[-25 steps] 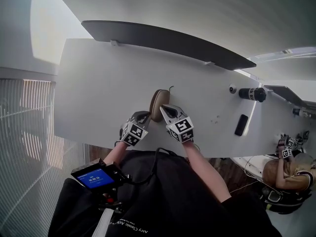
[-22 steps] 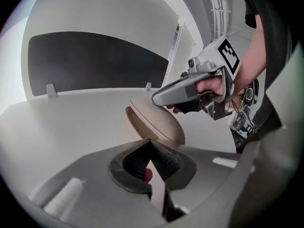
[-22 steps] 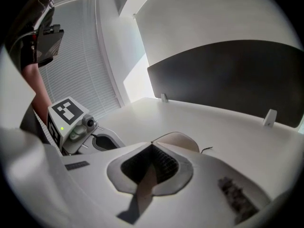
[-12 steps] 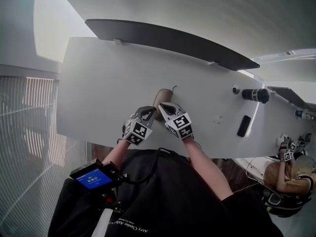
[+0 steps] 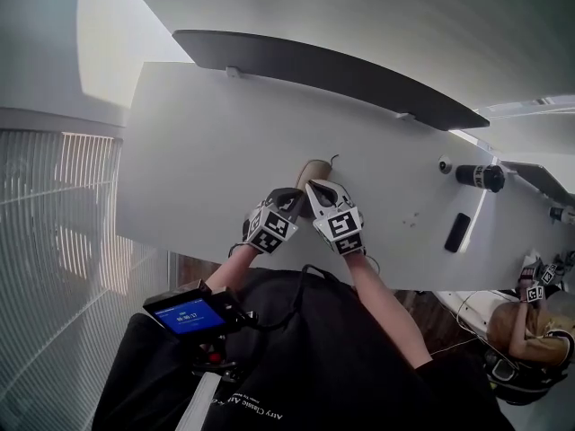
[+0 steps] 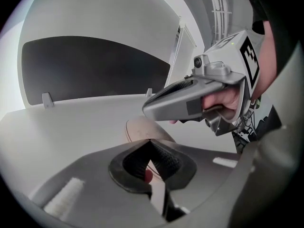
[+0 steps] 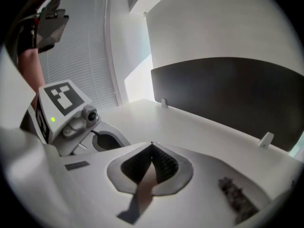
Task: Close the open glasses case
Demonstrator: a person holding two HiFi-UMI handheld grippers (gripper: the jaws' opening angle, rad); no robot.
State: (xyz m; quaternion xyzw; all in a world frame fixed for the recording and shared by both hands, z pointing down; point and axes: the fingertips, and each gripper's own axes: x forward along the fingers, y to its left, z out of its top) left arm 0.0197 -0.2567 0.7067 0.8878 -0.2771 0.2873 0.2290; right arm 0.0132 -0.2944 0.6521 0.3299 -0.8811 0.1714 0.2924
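A tan glasses case (image 5: 314, 171) lies on the white table (image 5: 207, 151), its near end hidden under both grippers. My right gripper (image 5: 315, 188) lies over the case with its jaws shut; tan shows through the gap behind its pads (image 7: 145, 182). Just left of it, my left gripper (image 5: 294, 197) points at the case, jaws shut and tips meeting. In the left gripper view the rounded tan case (image 6: 140, 128) sits just past the closed tips (image 6: 149, 141), beneath the right gripper (image 6: 190, 101). Whether the lid is fully down cannot be told.
A long dark panel (image 5: 323, 70) runs along the table's far edge. A black cylinder (image 5: 481, 177), a small round white object (image 5: 445, 163) and a flat black item (image 5: 457, 233) lie at the right. Window blinds (image 5: 54, 241) stand left. Another person (image 5: 526, 326) is at lower right.
The head view has shifted, so the scene sits further right. Both grippers stay together at the case's near end, and less of the case shows than a second ago.
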